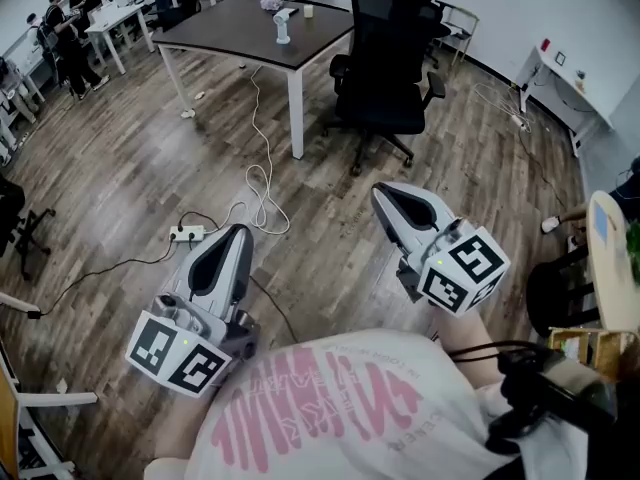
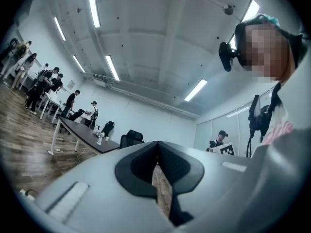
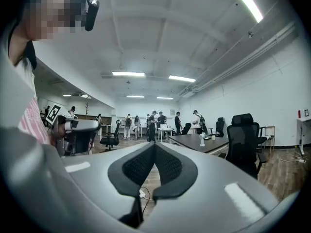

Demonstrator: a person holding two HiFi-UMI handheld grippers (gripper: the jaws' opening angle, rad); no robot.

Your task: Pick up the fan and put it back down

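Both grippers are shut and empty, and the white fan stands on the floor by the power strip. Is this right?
One thing is wrong: the head view shows the white fan standing on the dark table instead. The left gripper and right gripper are indeed shut and empty.

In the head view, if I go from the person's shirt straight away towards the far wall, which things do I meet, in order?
White T-shirt with pink print → grey left gripper → looped white cable → dark curved table on white legs → small white fan standing on that table.
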